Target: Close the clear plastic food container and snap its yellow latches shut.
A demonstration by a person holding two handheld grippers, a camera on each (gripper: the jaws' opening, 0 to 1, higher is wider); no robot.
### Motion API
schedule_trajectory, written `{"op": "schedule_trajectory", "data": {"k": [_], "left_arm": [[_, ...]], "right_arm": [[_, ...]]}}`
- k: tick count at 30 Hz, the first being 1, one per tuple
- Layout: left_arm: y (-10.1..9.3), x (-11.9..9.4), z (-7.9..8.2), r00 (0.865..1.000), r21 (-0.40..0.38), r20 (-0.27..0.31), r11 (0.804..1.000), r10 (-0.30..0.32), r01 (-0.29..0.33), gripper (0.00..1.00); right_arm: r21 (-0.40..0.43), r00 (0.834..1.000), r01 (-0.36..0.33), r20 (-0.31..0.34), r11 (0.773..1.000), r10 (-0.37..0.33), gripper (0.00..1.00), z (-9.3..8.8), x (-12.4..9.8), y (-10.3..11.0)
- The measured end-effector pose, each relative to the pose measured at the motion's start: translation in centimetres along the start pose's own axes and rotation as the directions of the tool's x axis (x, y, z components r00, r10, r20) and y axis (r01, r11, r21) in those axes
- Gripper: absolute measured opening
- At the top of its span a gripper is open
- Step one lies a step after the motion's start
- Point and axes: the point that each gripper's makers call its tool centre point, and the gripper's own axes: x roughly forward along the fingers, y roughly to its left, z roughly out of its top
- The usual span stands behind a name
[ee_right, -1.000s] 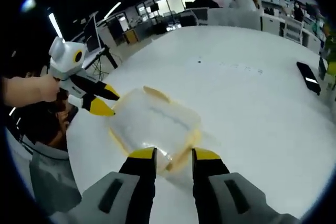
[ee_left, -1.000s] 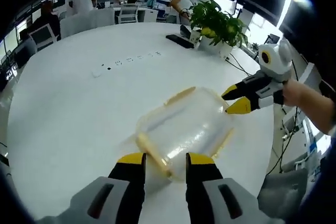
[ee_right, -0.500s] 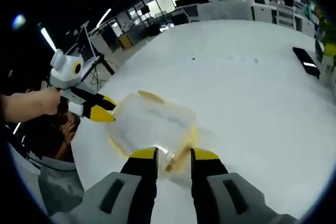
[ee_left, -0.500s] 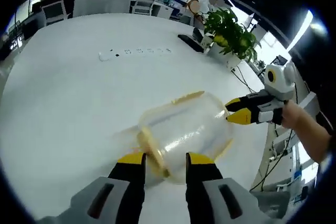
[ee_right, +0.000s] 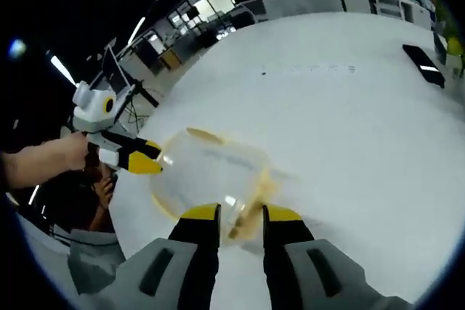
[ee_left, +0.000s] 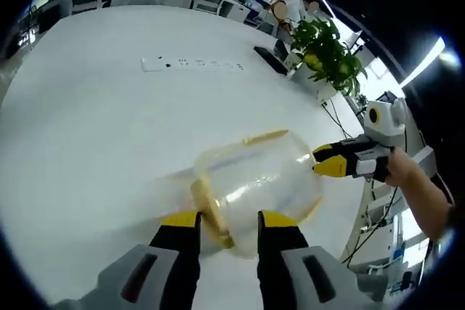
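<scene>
Fingers of both grippers pinch yellow latches on the clear container.

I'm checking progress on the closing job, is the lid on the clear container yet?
On: the lid sits over the clear container, with a tool at each end. Whether its yellow latches are snapped down, I cannot tell.

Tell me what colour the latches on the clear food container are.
Yellow. The latch on the clear food container shows best in the left gripper view, by the left claw.
</scene>
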Motion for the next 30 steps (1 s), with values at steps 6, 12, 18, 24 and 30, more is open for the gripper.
{"op": "schedule_trajectory", "data": {"k": [6, 12, 18, 24, 30], "left_arm": [[-0.1, 0.1, 0.0, 1.0, -0.015, -0.002, 1.0, -0.003, 0.003, 0.22], [-0.5, 0.4, 0.1, 1.0, -0.044, -0.011, 0.999, -0.027, 0.026, 0.21], [-0.3, 0.3, -0.2, 1.0, -0.044, -0.017, 0.999, -0.023, 0.022, 0.21], [-0.1, 0.3, -0.1, 0.999, -0.068, -0.006, 0.997, -0.034, 0.033, 0.22], [-0.4, 0.1, 0.0, 1.0, 0.008, -0.008, 1.0, -0.028, 0.028, 0.24]], "right_arm": [[0.069, 1.0, -0.028, 0.002, 0.997, 0.028, 0.2, -0.3, 0.2, 0.0], [0.088, 0.997, -0.076, -0.011, 0.993, 0.078, 0.21, -0.5, 0.6, 0.6], [0.079, 0.995, -0.067, -0.065, 0.995, 0.072, 0.23, -1.4, 0.5, 0.8], [0.094, 0.996, -0.073, -0.044, 0.993, 0.077, 0.24, -1.3, 0.4, 0.7], [0.084, 0.998, -0.06, -0.002, 0.995, 0.06, 0.26, -1.0, 0.4, 0.6]]}}
